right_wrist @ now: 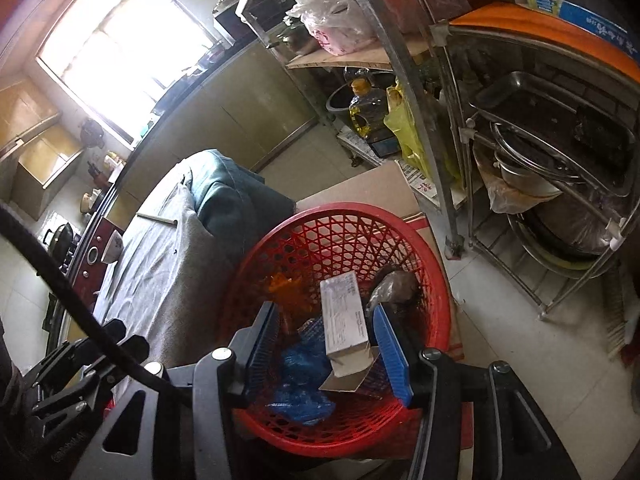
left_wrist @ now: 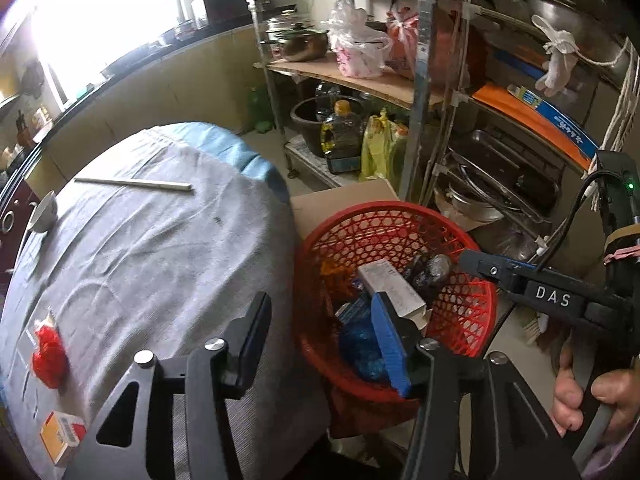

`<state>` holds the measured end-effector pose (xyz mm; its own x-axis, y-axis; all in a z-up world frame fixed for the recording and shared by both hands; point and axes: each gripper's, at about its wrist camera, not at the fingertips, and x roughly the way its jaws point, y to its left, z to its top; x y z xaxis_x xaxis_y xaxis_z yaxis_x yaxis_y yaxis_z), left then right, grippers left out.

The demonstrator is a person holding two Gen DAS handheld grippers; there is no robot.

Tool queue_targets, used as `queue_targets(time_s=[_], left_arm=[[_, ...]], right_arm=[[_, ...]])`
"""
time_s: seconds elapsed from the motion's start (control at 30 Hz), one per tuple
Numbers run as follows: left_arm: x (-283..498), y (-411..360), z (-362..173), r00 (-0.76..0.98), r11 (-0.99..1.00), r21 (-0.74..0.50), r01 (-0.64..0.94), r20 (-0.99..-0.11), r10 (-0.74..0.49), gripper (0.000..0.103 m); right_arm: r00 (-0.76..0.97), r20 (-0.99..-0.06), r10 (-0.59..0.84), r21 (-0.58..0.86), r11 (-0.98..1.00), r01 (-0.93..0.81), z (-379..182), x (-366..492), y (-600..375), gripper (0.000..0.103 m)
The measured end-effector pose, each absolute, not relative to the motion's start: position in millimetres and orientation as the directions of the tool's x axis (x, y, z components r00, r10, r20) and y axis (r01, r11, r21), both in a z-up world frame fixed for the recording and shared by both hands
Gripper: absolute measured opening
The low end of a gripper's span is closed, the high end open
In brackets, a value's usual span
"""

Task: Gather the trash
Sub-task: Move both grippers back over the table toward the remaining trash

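Note:
A red mesh basket (left_wrist: 472, 312) (right_wrist: 434, 280) stands on the floor at the right of a cloth-covered table (left_wrist: 160, 248). In it lie a white carton (left_wrist: 394, 286) (right_wrist: 344, 316), a blue plastic wrapper (left_wrist: 360, 340) (right_wrist: 298, 364), a dark crumpled lump (left_wrist: 430, 272) (right_wrist: 394, 288) and an orange scrap (right_wrist: 286, 284). My left gripper (left_wrist: 324, 336) is open and empty over the table's edge and the basket. My right gripper (right_wrist: 328, 338) (left_wrist: 486, 268) hangs open above the carton without touching it. A red crumpled wrapper (left_wrist: 50, 360) and an orange-and-white pack (left_wrist: 62, 436) lie on the table.
A white stick (left_wrist: 134, 184) and a small bowl (left_wrist: 44, 216) lie further back on the table. Flat cardboard (left_wrist: 340, 204) lies under the basket. A metal rack (left_wrist: 420, 80) with pots, bags and an oil bottle (left_wrist: 342, 128) stands behind. A hand (left_wrist: 580, 392) holds the right gripper.

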<state>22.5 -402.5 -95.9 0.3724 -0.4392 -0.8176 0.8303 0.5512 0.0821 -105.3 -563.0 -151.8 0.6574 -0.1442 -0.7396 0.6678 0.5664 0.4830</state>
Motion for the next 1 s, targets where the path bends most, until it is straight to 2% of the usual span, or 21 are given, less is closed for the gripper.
queue_targets(time_s=[0.43, 0.77, 1.0], left_arm=[[48.7, -285.0, -83.1, 0.457, 0.686, 0.083, 0.723, -0.802, -0.384, 0.065], [106.4, -125.4, -80.1, 0.563, 0.909, 0.004, 0.416, -0.787, -0.254, 0.066], [126.7, -50.1, -94.6, 0.584, 0.970, -0.033, 0.242, -0.793, -0.173, 0.067]], right_arm=[[0.665, -0.736, -0.124, 0.446, 0.651, 0.614, -130.1, -71.0, -524.8, 0.053], [0.655, -0.752, -0.073, 0.379, 0.765, 0.520, -112.3, -17.4, -465.9, 0.053], [0.657, -0.754, -0.016, 0.337, 0.849, 0.407, -96.4, 29.3, -414.4, 0.053]])
